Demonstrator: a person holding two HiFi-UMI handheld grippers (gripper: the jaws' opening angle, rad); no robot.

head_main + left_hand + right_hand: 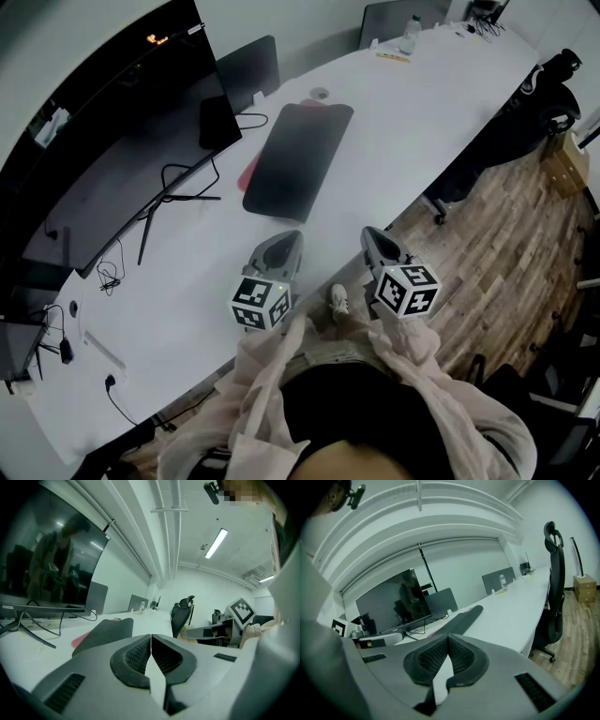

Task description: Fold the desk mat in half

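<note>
Already folded: dark desk mat, red edge.

Desk mat on table; monitor to its left

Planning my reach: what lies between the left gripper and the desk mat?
Only bare table, per the head view, separates the left gripper from the desk mat.

Curved monitor, office chair, bottle
</note>
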